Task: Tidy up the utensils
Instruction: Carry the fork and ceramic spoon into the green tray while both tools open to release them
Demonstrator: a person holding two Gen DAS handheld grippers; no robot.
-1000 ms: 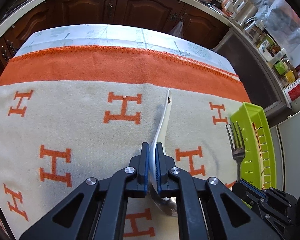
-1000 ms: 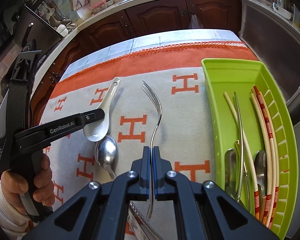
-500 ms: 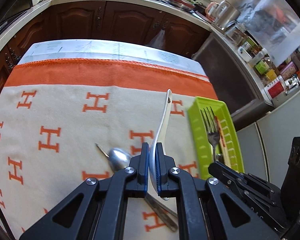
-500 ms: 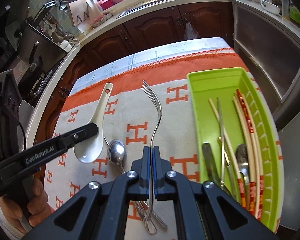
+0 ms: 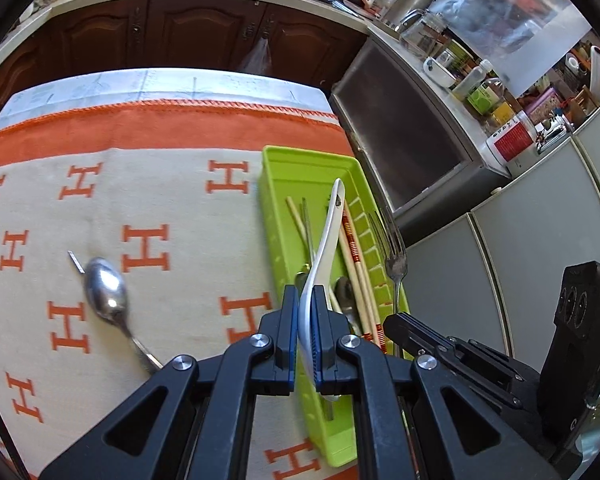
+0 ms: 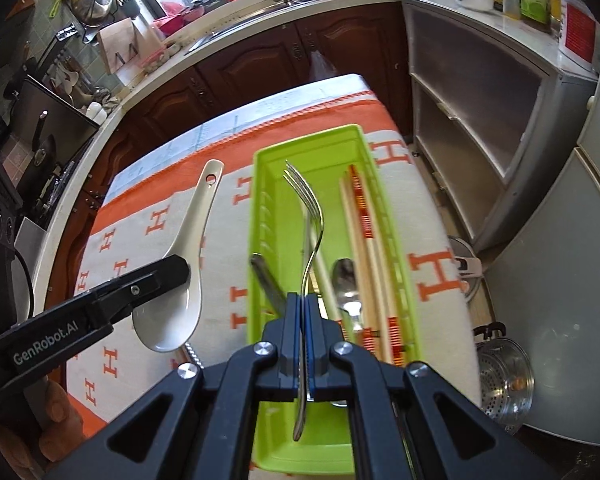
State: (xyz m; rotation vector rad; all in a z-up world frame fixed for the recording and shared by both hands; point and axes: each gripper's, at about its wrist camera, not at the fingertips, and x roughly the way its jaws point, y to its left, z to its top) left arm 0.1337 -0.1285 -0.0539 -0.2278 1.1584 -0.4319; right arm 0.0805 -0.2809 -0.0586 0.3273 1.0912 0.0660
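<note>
My left gripper [image 5: 305,300] is shut on a white ceramic spoon [image 5: 325,240] and holds it in the air over the green tray [image 5: 296,168]. In the right wrist view the same spoon [image 6: 188,248] hangs left of the tray [image 6: 264,184], its bowl at the left gripper's tip. The right gripper [image 6: 303,308] is shut on a metal fork [image 6: 310,216], tines pointing away, above the tray's middle. That fork [image 5: 394,248] also shows over the tray's right wall in the left wrist view. Chopsticks [image 6: 360,216] and spoons lie in the tray. A metal spoon [image 5: 106,292] lies on the cloth.
The table wears a beige cloth with orange H marks [image 5: 146,248] and an orange border. Its right edge drops off beside the tray, towards a grey cabinet [image 6: 472,120] and a steel steamer pot [image 6: 504,380] on the floor. Kitchen counters run behind.
Both grippers have travelled right with their utensils, from over the cloth to over the green tray. The metal spoon stays on the cloth, now left of both.
</note>
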